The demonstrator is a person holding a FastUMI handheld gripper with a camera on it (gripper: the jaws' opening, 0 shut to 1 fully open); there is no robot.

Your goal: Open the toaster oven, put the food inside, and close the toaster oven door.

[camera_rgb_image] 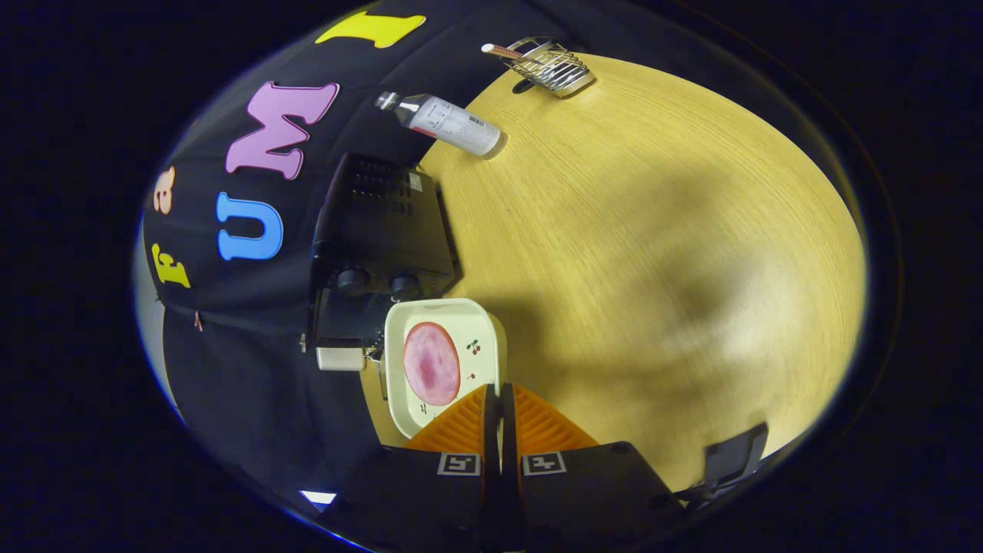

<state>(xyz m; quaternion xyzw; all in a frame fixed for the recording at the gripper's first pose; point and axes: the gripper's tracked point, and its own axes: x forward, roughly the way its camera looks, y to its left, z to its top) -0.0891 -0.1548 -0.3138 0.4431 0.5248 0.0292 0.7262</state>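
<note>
My view bends hard at the rim, so the wooden table [653, 230] curves like a bowl and things lean sideways. Light falls evenly from above, bright on the wood, with broad soft shadows across it, one spreading beside the toaster oven [376, 246]. My closed fingers [530, 422] and the plate [441, 361] look sharp; the edges smear slightly.

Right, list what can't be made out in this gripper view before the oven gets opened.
- Toaster oven: its door is turned out of sight, so open or closed cannot be told.
- Plate: its near corner is hidden behind the gripper, whose fingers are closed with nothing between them.
- Bottle: label too small to read.
- Wire rack: contents unclear.
</note>
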